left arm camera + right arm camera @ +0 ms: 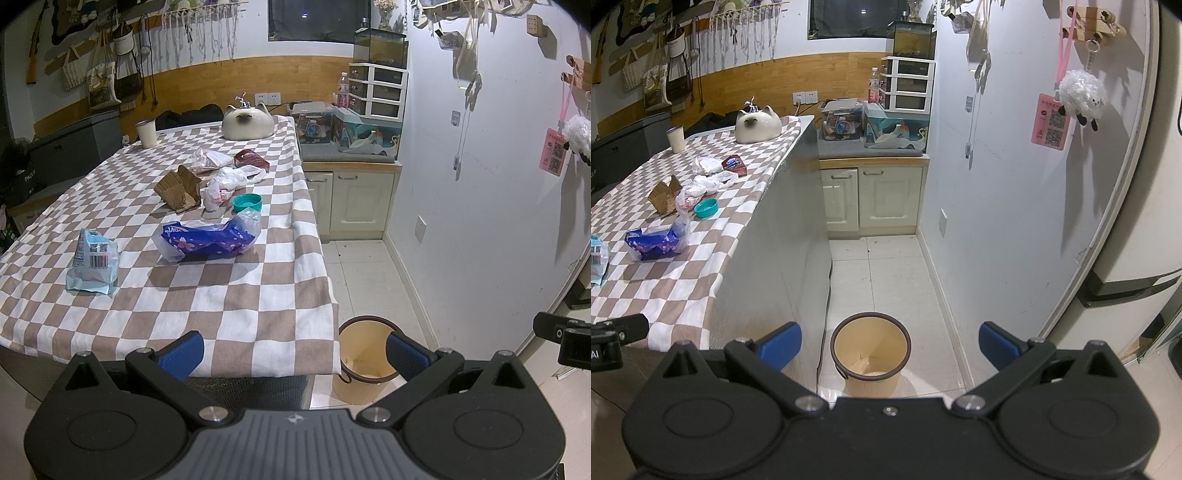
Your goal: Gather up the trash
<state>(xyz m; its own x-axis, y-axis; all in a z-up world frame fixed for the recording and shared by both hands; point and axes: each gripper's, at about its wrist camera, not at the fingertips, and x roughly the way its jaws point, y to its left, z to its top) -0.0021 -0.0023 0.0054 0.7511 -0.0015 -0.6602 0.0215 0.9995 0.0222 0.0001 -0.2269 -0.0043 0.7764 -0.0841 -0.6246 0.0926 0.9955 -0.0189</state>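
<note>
Trash lies on the checkered table (229, 295): a light blue packet (92, 262), a purple-blue plastic wrapper (208, 238), a torn cardboard piece (179, 188), a white plastic bag (225, 184), a teal lid (246, 202), a red packet (251, 159) and a clear bag (210, 160). A beige trash bin (870, 350) stands on the floor by the table's corner and looks empty; it also shows in the left wrist view (364, 358). My left gripper (293, 354) is open and empty over the table's near edge. My right gripper (890, 345) is open and empty above the bin.
A cat-shaped ceramic jar (248, 122) and a white cup (146, 133) stand at the table's far end. A cabinet (873, 197) with cluttered boxes stands at the back. A white wall (997, 184) and a fridge (1145, 240) are on the right. Tiled floor (886, 273) runs between.
</note>
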